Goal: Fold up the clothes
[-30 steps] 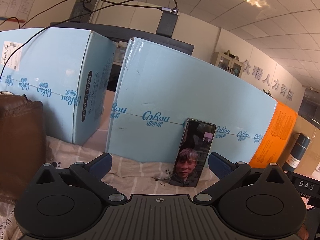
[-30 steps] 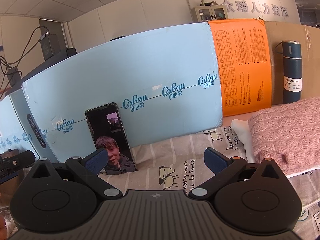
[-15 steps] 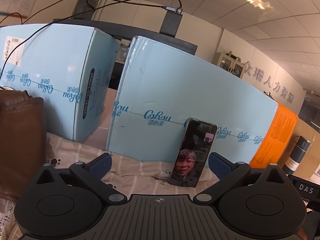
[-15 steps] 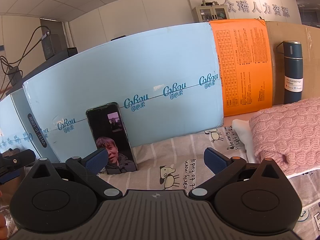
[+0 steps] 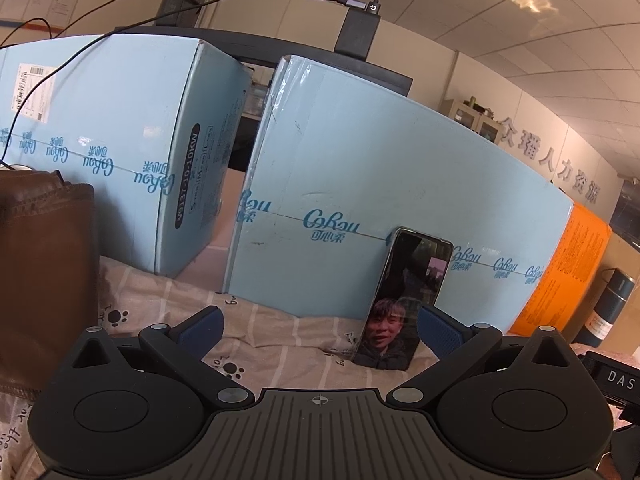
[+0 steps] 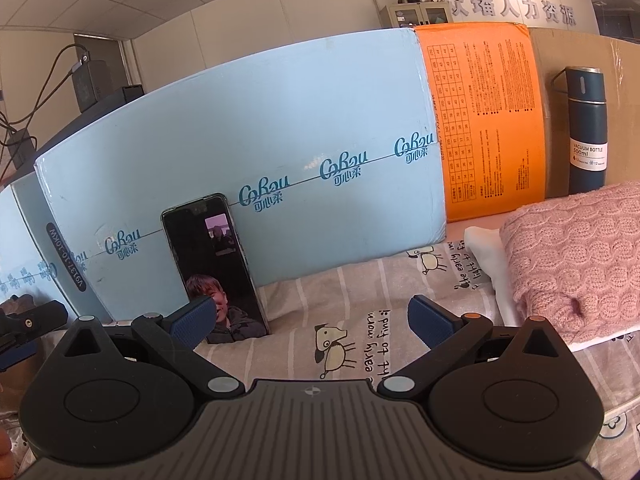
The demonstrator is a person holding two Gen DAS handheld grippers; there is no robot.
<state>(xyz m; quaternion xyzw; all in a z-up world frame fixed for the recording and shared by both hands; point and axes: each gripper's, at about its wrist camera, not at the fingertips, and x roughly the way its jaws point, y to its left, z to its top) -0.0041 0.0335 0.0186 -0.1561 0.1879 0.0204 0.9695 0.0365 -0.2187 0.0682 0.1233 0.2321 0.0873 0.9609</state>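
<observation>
Striped bedsheet (image 6: 304, 300) printed with cartoon dogs, paw prints and the words "the early morn" covers the work surface under both grippers. Nearest the right wrist camera, the right gripper (image 6: 310, 320) has its blue-padded fingers spread wide, holding nothing and hanging above the sheet. At 3 o'clock from it lies a folded pink knitted sweater (image 6: 580, 256) on top of a white garment (image 6: 482, 244), well apart from the fingers. At 11 o'clock a phone (image 6: 214, 264) leans upright against a light blue carton (image 6: 260, 152) marked "CoRou"; its screen shows a video call. Further right stands an orange-sided box (image 6: 486, 120) covered in fine print, then a dark blue flask (image 6: 586, 128) labelled "VACUUM BOTTLE 500ml". Large characters are mounted on the far wall.

The left gripper (image 5: 320, 326) is likewise wide apart and empty above the sheet, the same phone (image 5: 404, 296) at 1 o'clock just beyond its right finger. At 9 o'clock sits a brown leather item (image 5: 44, 264), and behind it a second blue carton (image 5: 120, 140) with a side label "V9137-10-10KW"
</observation>
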